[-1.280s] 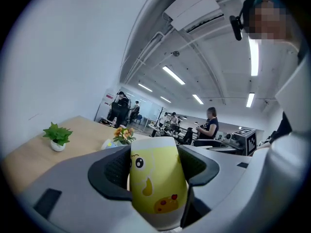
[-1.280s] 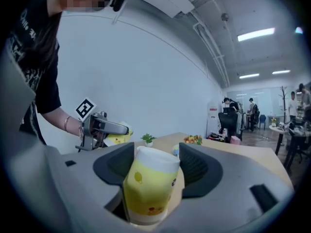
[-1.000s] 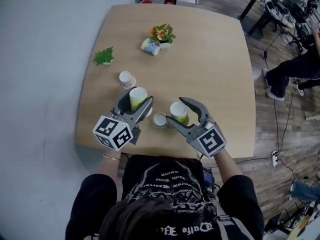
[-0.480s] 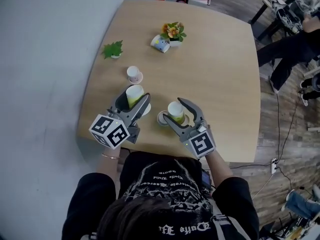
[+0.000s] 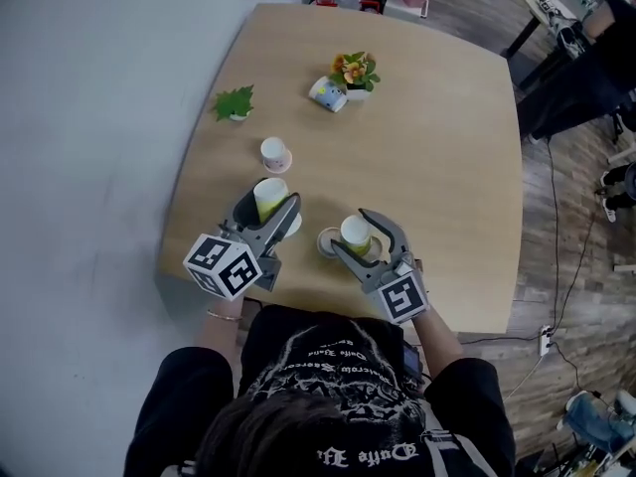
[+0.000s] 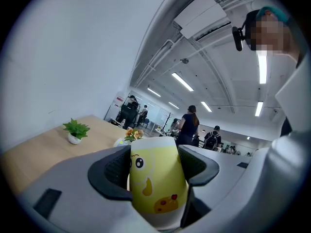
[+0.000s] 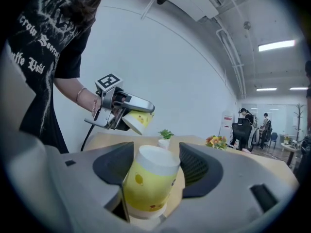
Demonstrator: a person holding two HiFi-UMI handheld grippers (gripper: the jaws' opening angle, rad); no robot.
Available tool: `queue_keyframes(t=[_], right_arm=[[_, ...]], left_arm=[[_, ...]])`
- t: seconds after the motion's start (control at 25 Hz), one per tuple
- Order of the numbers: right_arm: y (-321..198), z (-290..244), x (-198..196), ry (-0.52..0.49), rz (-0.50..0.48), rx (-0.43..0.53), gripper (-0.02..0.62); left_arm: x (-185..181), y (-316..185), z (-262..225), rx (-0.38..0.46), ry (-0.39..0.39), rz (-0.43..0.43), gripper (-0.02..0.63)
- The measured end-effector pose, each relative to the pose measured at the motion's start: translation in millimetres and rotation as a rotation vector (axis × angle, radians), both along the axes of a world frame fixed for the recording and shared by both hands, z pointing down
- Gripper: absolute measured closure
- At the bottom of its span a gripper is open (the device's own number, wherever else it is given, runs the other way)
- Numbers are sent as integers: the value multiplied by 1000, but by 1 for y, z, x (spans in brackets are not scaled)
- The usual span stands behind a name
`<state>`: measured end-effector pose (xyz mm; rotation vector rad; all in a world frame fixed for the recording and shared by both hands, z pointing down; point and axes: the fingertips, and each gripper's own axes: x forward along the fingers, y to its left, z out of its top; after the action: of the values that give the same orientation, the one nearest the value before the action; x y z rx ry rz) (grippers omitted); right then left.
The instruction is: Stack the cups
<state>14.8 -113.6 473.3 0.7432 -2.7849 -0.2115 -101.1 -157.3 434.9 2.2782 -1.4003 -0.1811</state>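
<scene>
My left gripper (image 5: pixel 271 203) is shut on a yellow paper cup (image 5: pixel 268 195) with a cartoon face. In the left gripper view this cup (image 6: pixel 154 181) stands between the jaws, and the right gripper view shows it held tilted above the table (image 7: pixel 137 120). My right gripper (image 5: pixel 351 231) is shut on a second yellow cup (image 5: pixel 356 234), which sits upright between its pads (image 7: pixel 146 186). A white cup (image 5: pixel 325 241) stands on the table between the two grippers. A small cup (image 5: pixel 273 153) stands further out to the left.
The tan table (image 5: pixel 447 157) also carries a green plant (image 5: pixel 235 102), a pot of orange flowers (image 5: pixel 355 70) and a cup lying on its side (image 5: pixel 326 92) beside the pot. My body is at the table's near edge. People and desks stand beyond the table at the right.
Both grippers keep their cups and have hardly moved relative to each other. The head camera has shifted, so the table sits further right and lower in view.
</scene>
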Motion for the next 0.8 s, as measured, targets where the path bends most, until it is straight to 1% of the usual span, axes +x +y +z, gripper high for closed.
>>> queue_keyframes(t=[0.08, 0.16, 0.2, 0.24, 0.28, 0.32, 0.44, 0.52, 0.6, 0.64, 0.72, 0.8], right_arm=[[1, 5, 2, 30, -1, -1, 290], [2, 8, 3, 45, 3, -7, 289], [3, 8, 2, 48, 3, -13, 282], [3, 8, 2, 51, 0, -19, 252], [4, 8, 2, 53, -6, -22, 243], [5, 6, 2, 53, -12, -24, 217], [6, -4, 5, 39, -9, -16, 215], [4, -12, 11, 45, 22, 4, 216], [2, -16, 19, 60, 69, 29, 216], [1, -17, 23, 52, 96, 32, 216], [2, -17, 32, 11, 155, -9, 216], [6, -18, 36, -7, 176, -60, 216]], left_arm=[[-2, -1, 3, -8, 24, -2, 308], [-2, -1, 4, -9, 24, 3, 308], [-1, 0, 5, -9, 12, 9, 308], [0, 1, 6, -9, -2, 16, 307], [2, 2, 8, -11, -14, 24, 307], [3, 3, 10, -13, -24, 34, 307], [8, 9, 16, -13, -59, 69, 305], [12, 12, 20, -11, -74, 92, 306], [13, 14, 28, -15, -85, 111, 305], [15, 15, 33, -19, -95, 119, 305], [19, 16, 47, -31, -110, 134, 305], [25, 16, 57, -42, -102, 165, 305]])
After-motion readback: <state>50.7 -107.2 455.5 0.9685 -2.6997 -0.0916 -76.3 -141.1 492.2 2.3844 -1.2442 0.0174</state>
